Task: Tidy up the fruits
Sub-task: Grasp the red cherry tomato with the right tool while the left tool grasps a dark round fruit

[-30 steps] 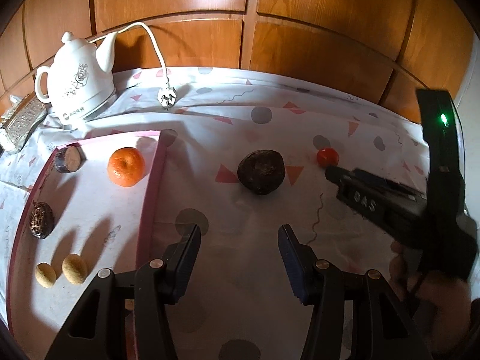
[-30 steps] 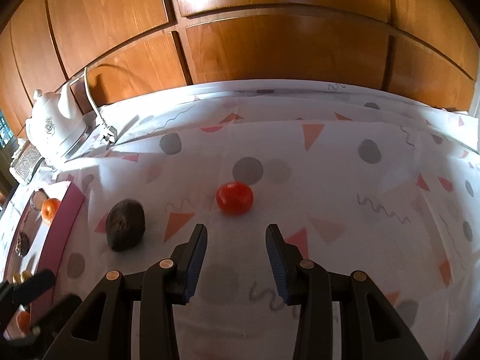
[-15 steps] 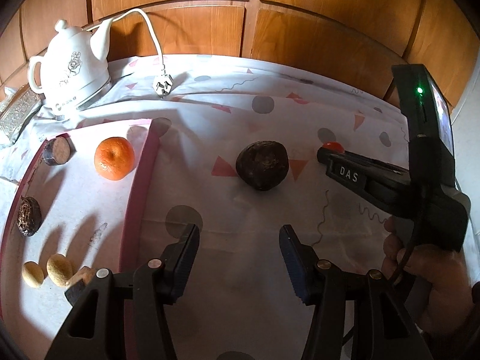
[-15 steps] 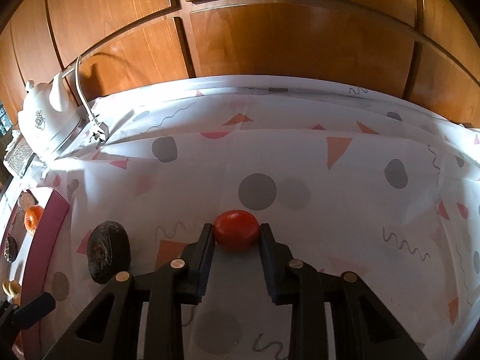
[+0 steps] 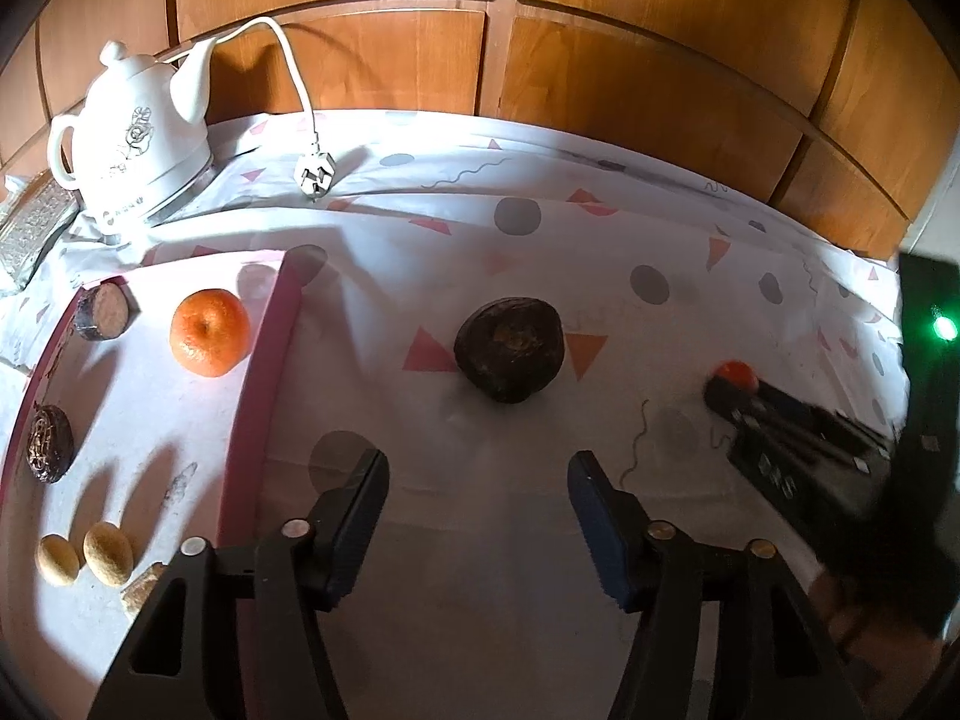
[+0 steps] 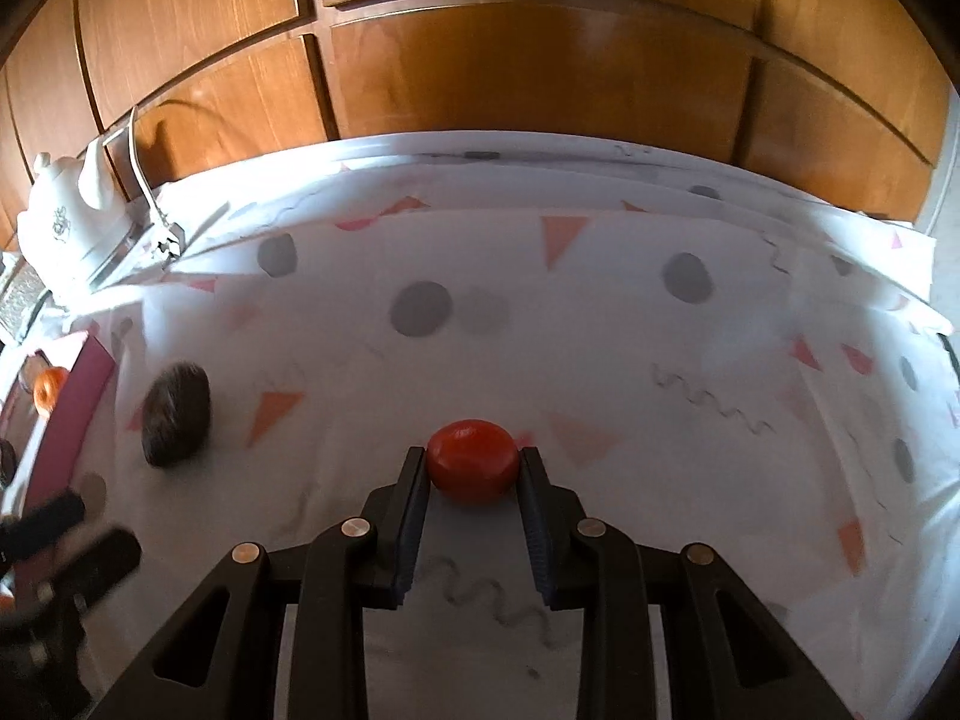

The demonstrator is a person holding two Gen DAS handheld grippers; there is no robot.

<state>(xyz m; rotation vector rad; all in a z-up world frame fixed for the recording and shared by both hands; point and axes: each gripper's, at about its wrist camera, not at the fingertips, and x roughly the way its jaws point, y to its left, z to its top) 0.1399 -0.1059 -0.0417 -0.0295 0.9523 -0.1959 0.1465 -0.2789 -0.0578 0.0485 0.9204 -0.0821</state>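
Right gripper [image 6: 473, 468]: both finger pads pressed flat against the sides of a small red fruit [image 6: 472, 461], which sits clamped at the fingertips over the patterned tablecloth [image 6: 600, 312], toward its near-middle; whether the fruit touches the cloth cannot be told. In the left wrist view the same gripper [image 5: 723, 387] is blurred; white marks on its side are present but unreadable; a green light [image 5: 943, 328] glows on the black unit behind it.

Left gripper [image 5: 474, 480]: fingers spread well apart, nothing between them, held above the cloth near its front edge.

Dark round fruit [image 5: 510, 348]: alone on the cloth, between the tray and the red fruit, ahead of the left gripper's gap and apart from it.

Pink-rimmed tray [image 5: 264, 372] — at the left end of the cloth; it carries an orange [image 5: 209, 331] near its far right corner, a cut brown piece [image 5: 103, 312] at the far left corner, a dark wrinkled fruit [image 5: 50, 444] at the left edge, and two small tan fruits [image 5: 108, 546] side by side near the front.

White ceramic kettle [image 5: 135, 138] — at the far left corner, beyond the tray; a floral motif and a line of print on its base, too small to read; its plug [image 5: 313, 174] lies loose on the cloth beside it.
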